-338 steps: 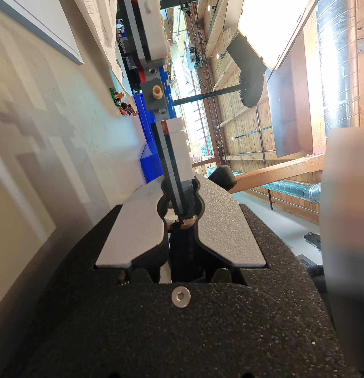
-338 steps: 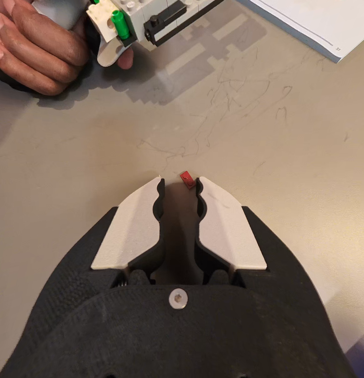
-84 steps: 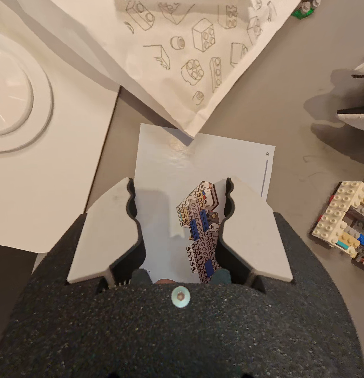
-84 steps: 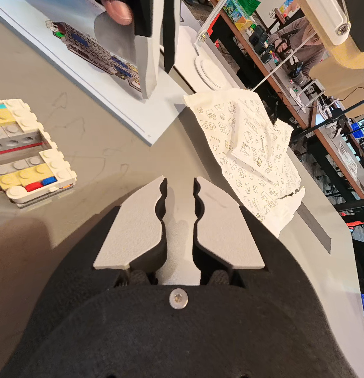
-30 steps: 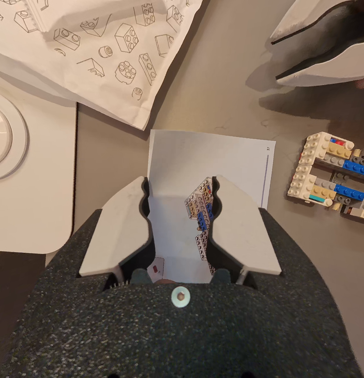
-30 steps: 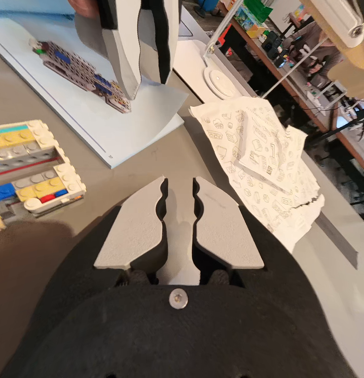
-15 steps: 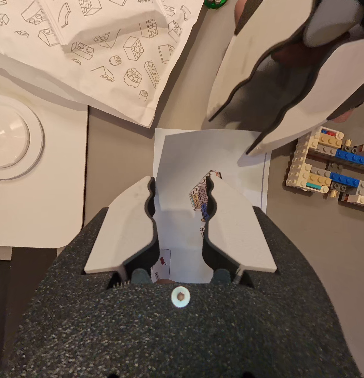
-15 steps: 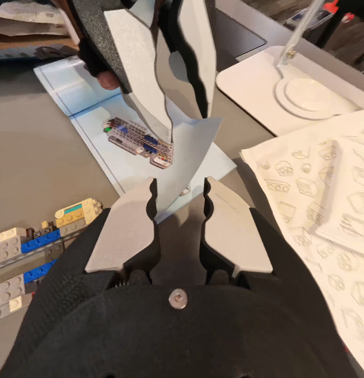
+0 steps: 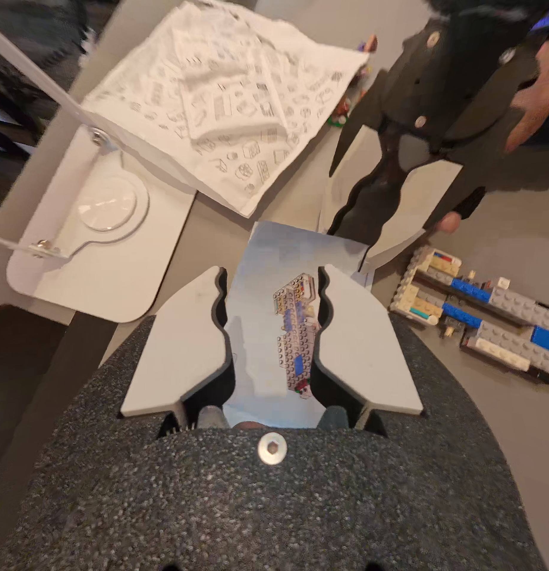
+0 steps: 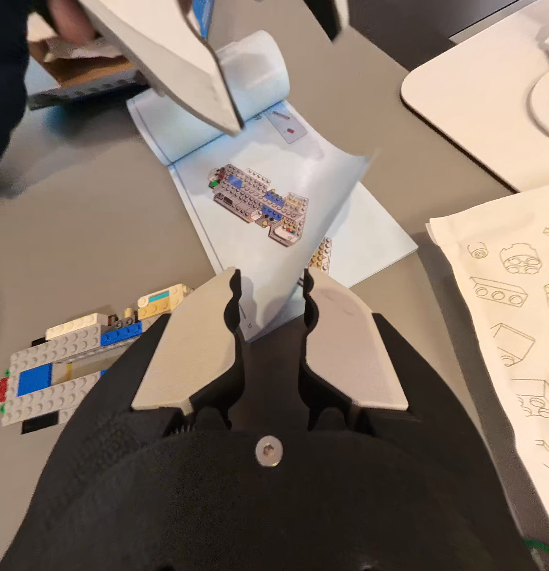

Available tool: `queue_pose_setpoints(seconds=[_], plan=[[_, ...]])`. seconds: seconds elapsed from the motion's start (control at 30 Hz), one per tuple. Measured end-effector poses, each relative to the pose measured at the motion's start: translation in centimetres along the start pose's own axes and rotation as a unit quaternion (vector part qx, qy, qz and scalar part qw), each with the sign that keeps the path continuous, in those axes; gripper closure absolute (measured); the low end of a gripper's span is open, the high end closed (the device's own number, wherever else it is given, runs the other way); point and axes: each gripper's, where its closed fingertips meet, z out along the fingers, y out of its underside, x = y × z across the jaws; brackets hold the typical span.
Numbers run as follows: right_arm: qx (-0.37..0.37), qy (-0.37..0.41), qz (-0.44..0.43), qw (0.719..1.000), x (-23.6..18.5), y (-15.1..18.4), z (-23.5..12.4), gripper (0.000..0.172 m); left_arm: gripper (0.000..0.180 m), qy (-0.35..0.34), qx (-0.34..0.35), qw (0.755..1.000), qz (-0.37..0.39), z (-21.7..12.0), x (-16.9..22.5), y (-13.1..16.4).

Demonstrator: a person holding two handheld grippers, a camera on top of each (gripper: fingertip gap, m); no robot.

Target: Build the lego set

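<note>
Page [image 10: 267, 216] now lifted between grippers

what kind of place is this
Probably a hobby or work table for brick building: a half-built grey, white and blue brick model, an open pale blue instruction booklet, and a white paper bag printed with brick outlines.
</note>
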Motion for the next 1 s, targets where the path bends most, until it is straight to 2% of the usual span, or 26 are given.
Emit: queue_pose_setpoints(seconds=[0.13, 0.2, 0.27, 0.5, 0.67, 1.0], plan=[[0.010, -0.052, 0.009, 0.999, -1.3, 0.2, -0.7, 0.138, 0.126, -0.032, 0.061, 0.996, -0.060, -1.5, 2.0, -0.2], [0.022, -0.064, 0.008, 0.998, -1.6, -0.2, -0.8, 0.138, 0.128, -0.013, 0.037, 0.996, -0.079, -1.0, 3.2, 0.9], [0.028, -0.066, 0.008, 0.997, -1.7, -0.4, -0.7, 0.138, 0.127, -0.022, 0.013, 0.996, -0.086, -0.6, 3.1, 2.1], [0.062, -0.090, -0.035, 0.993, -3.6, -1.5, -0.8, 0.135, 0.127, 0.012, 0.007, 0.996, -0.086, -0.5, 4.0, 3.2], [0.058, -0.080, -0.061, 0.993, -3.8, -1.6, -0.4, 0.133, 0.127, 0.023, -0.007, 0.997, -0.078, -0.6, 4.2, 4.1], [0.093, -0.038, -0.080, 0.992, -3.7, -4.6, 1.1, 0.134, 0.127, 0.059, 0.027, 0.992, -0.105, -1.4, 4.0, 3.7]])
